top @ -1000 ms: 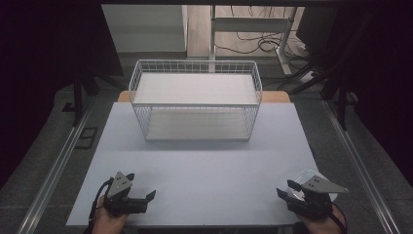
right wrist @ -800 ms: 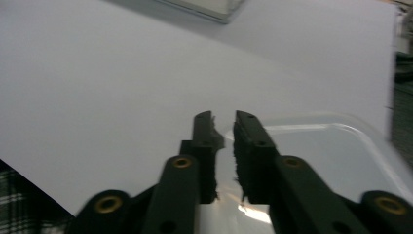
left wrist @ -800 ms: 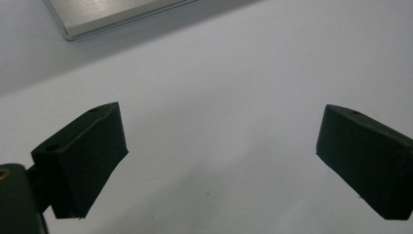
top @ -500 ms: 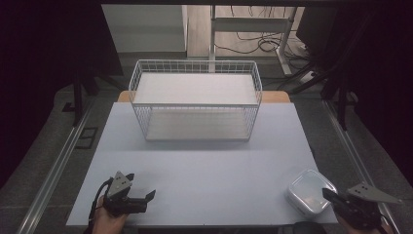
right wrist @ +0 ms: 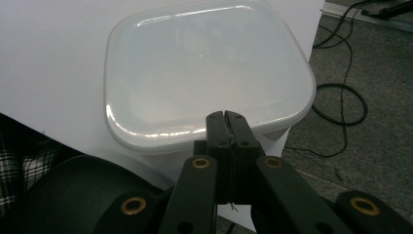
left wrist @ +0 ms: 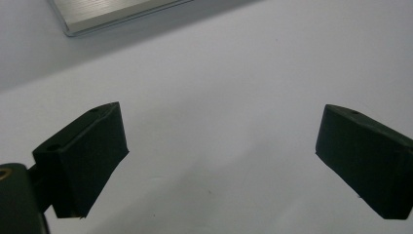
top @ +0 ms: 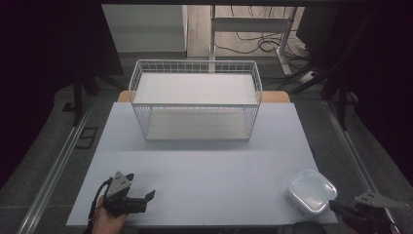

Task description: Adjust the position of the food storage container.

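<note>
- two grippers sit at the near edge of the white table (top: 204,165): the left gripper (top: 141,197) at about 7 o'clock on the tabletop, the right gripper (top: 341,208) at about 5 o'clock, just off the table's corner.
- one lidded plastic container (top: 311,191), translucent white with rounded corners, rests on the table at 5 o'clock, close to the edge and just beside the right gripper.
- the wire basket (top: 195,105) stands at 12 o'clock, well apart from both grippers; i see nothing inside it.
- in the left gripper view the jaws are spread wide over bare table and grasp nothing.
- in the right gripper view the right gripper (right wrist: 227,117) has its jaws pressed flat together, tips at the container's (right wrist: 204,73) near rim at 6 o'clock; nothing is visibly pinched between them, though whether they touch the lid i cannot tell.
- handling, as a judgement: the container looks light and apparently empty, with thin walls that are fairly stiff but may flex under a hard squeeze; the glossy lid looks slippery.
- where to take hold: the overhanging lip of the lid at the near side, or across a side wall below the rim; pinching the lid alone risks popping it off.
</note>
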Tool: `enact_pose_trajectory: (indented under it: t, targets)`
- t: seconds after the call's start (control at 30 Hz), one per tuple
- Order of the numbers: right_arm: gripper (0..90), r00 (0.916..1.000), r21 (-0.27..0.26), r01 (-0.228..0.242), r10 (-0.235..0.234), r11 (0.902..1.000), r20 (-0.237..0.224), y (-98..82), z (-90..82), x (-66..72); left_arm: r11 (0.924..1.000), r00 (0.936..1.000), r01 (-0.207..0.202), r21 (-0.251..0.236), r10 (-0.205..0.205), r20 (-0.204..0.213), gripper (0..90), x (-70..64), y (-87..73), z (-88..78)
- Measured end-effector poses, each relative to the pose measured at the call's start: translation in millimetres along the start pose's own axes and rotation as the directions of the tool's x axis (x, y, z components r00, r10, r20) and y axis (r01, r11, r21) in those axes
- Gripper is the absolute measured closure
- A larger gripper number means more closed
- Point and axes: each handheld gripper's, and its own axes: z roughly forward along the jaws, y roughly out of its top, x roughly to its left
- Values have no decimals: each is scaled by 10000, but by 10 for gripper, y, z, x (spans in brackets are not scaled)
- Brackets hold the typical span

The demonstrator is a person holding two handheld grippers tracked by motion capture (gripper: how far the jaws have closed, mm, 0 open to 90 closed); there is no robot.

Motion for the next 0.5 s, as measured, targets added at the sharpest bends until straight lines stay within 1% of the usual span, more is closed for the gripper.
enact_pose_trajectory:
  t: [0.13,0.2,0.37,0.4,0.47,0.5]
  targets:
    - [895,9999,-59,110,-110,9999,-61,7,18,18,10000,10000,5,36,-5,25,44,-1,1,8]
    - [895,9994,-104,247,-250,9996,-231,28,52,53,10000,10000,1,51,-1,45,44,-4,1,13]
    - [895,9961,-335,653,-672,9973,-577,104,185,172,10000,10000,-5,64,5,56,45,-5,2,21]
    - [894,9939,-440,811,-841,9957,-712,145,254,234,10000,10000,-4,76,4,65,45,-4,2,22]
    - [894,9927,-430,894,-926,9951,-776,160,276,255,10000,10000,7,82,-8,70,45,-4,2,24]
    - [894,9909,-369,1018,-1046,9941,-850,178,295,277,10000,10000,1,81,-1,59,45,-5,1,24]
